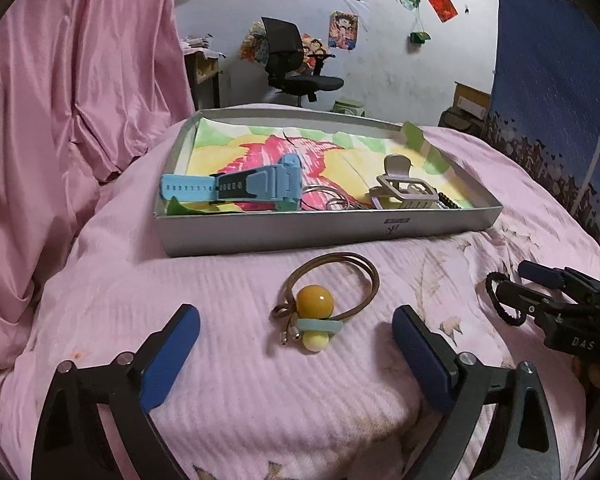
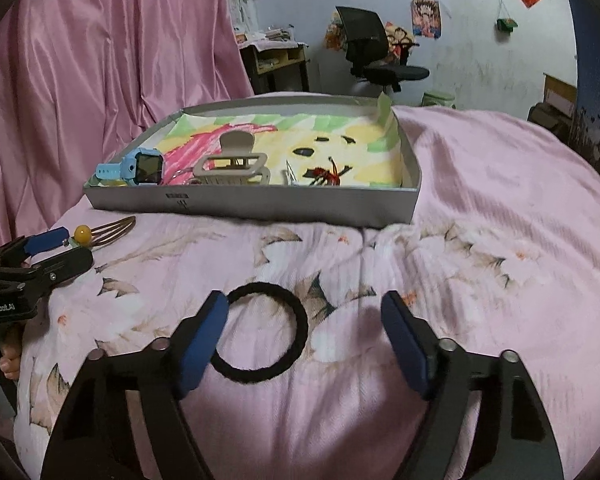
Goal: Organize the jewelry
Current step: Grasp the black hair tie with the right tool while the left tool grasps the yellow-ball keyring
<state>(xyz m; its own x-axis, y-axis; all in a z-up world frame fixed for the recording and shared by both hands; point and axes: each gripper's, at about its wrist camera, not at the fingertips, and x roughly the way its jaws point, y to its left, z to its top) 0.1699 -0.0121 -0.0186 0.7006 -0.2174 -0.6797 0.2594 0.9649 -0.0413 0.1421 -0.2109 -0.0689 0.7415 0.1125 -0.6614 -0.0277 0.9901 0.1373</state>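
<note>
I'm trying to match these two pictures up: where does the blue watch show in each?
Left wrist view: the blue watch lies on its side at the left end of the grey tray.
Right wrist view: the blue watch sits in the tray's near-left corner, screen showing.
Shared landmark: the beige hair claw to its right.

Both views are dim, lit softly from overhead, with muted, slightly grainy colour. Fisheye bending curves the pink curtain [image 1: 80,72] and far wall [image 2: 480,52], and black vignette fills the corners at 10 and 2 o'clock. A soft shadow pools on the bedspread [image 2: 300,420] at 6 o'clock. Faint glare glints on the yellow bead [image 1: 315,300].
</note>
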